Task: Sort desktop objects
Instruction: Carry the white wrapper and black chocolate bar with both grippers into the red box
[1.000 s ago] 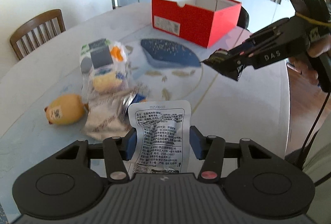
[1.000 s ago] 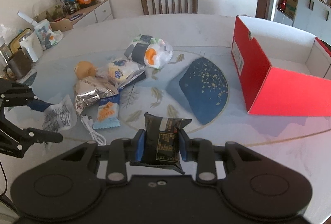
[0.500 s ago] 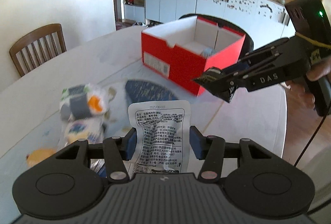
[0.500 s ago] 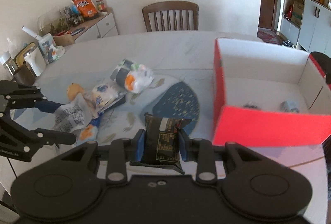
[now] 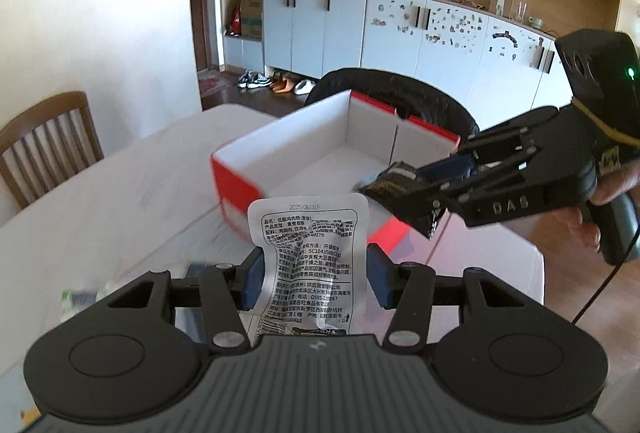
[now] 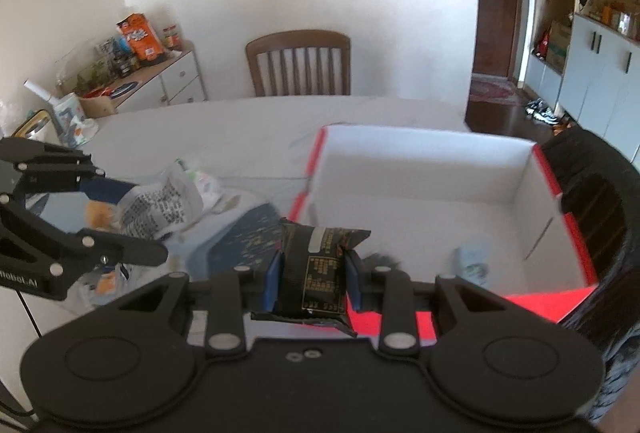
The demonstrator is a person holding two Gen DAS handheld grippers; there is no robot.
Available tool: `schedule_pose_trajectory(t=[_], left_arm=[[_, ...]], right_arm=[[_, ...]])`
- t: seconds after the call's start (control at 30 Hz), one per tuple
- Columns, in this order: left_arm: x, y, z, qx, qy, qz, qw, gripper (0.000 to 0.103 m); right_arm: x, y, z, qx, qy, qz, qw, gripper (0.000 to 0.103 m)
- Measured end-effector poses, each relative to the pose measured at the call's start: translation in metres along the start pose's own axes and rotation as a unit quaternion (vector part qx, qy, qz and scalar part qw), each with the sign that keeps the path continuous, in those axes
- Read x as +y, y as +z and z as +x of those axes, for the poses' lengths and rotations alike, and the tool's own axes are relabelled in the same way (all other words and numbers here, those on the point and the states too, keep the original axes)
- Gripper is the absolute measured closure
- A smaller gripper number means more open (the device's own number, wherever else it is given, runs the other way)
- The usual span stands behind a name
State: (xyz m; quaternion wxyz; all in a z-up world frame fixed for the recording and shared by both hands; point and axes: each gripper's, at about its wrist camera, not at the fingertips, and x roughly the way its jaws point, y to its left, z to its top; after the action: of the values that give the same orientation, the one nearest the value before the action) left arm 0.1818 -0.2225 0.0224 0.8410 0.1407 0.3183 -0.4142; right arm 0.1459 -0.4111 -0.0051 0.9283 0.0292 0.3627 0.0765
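The red box stands open on the surface, white inside; a small pale packet lies on its floor toward 4 o'clock, beside a blurred dark item. The right gripper pinches a black packet at the box's near wall. At 9 o'clock the left gripper clamps a white pouch, short of the box.

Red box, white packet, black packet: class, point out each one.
red box [image 6: 420,169], right wrist view, white inner far wall
white packet [image 5: 310,245], left wrist view, printed middle
black packet [image 6: 316,273], right wrist view, label
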Motion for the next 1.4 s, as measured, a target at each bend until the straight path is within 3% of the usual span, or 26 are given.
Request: schedule_pose_trajectory(t=[0.37,0.67,1.0,1.4], left_arm=[[-0.003,0.066,0.064,0.003,0.010,-0.010,0.9999,0.052],[0.011,0.098,0.126,0.041,0.011,-0.039,0.9983,0.052],[0.008,0.108,0.186,0.081,0.025,-0.030,0.9960,0.052],[0.016,0.089,0.237,0.135,0.042,-0.040,0.9891,0.051]], right_arm=[[-0.042,0.017,0.009,-0.013,-0.026,-0.003,1.000,0.071],[-0.060,0.020,0.040,0.010,-0.040,-0.006,0.999,0.071],[-0.068,0.011,0.081,0.048,-0.054,-0.024,0.997,0.071],[-0.080,0.001,0.120,0.099,-0.049,-0.020,0.994,0.071]])
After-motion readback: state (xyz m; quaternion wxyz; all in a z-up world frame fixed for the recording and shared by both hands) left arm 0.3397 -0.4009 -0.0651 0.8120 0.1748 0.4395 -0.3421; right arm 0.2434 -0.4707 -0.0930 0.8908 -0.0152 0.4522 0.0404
